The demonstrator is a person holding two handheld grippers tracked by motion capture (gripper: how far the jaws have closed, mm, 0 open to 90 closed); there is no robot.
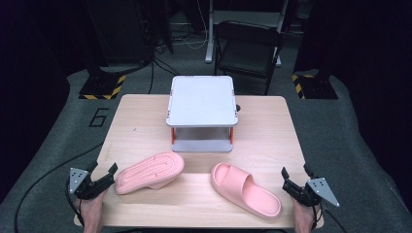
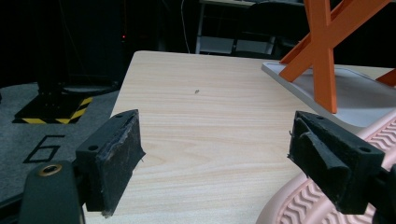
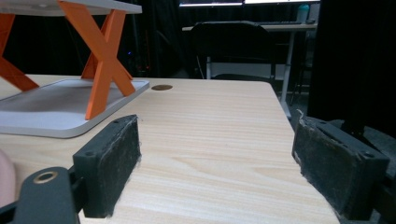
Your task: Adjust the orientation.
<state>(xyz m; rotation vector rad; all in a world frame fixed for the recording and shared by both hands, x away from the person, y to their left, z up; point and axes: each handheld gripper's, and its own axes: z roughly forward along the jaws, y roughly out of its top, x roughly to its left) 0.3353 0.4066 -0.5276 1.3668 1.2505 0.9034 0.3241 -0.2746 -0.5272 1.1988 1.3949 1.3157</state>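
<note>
Two pink slippers lie on the wooden table [image 1: 145,126]. The left slipper [image 1: 149,172] is upside down with its ribbed sole up; the right slipper [image 1: 245,189] is upright, strap showing. My left gripper [image 1: 102,173] hovers open at the table's left front edge, just left of the overturned slipper, whose sole [image 2: 317,205] lies under its right jaw. My right gripper [image 1: 295,173] is open at the right front edge, a little right of the upright slipper. Nothing sits between either pair of jaws [image 2: 212,161] [image 3: 215,168].
A white two-tier stand [image 1: 201,102] with orange crossed legs [image 3: 105,51] occupies the table's back middle. A black folding chair [image 1: 248,46] and stand bases with yellow-black tape are on the floor beyond. Bare table runs between the slippers and the stand.
</note>
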